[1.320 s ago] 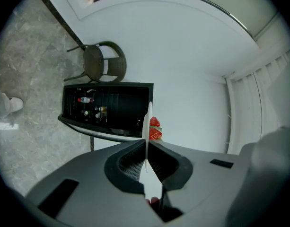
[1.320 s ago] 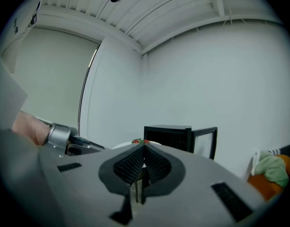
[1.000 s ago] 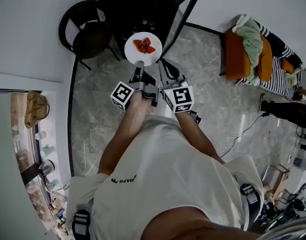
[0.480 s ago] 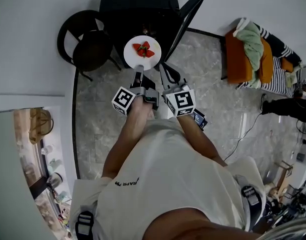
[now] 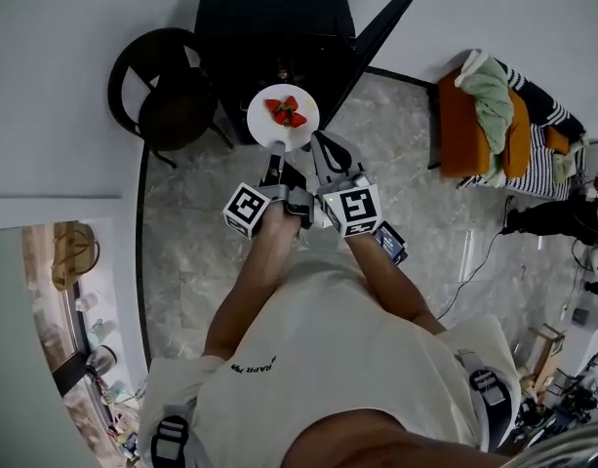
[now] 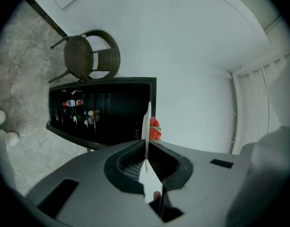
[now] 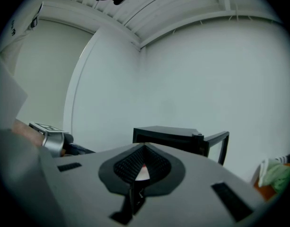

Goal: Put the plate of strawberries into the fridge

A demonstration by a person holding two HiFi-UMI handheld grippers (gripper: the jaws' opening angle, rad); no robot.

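Observation:
A white plate with strawberries hangs level in front of the open black fridge. My left gripper is shut on the plate's near rim. In the left gripper view the plate runs edge-on between the pads of the left gripper, and the strawberries show beyond them. My right gripper is shut just right of the plate, by its rim, holding nothing. In the right gripper view the right gripper points toward the fridge. A sliver of white shows between its pads.
The fridge door stands swung out to the right. Bottles sit on the fridge's shelves. A black wicker chair stands left of the fridge. An orange seat with clothes is at the right wall, and a cable lies on the floor.
The plate and both grippers have drifted a little lower in the head view, and the fridge has come a bit nearer. Both grips are unchanged.

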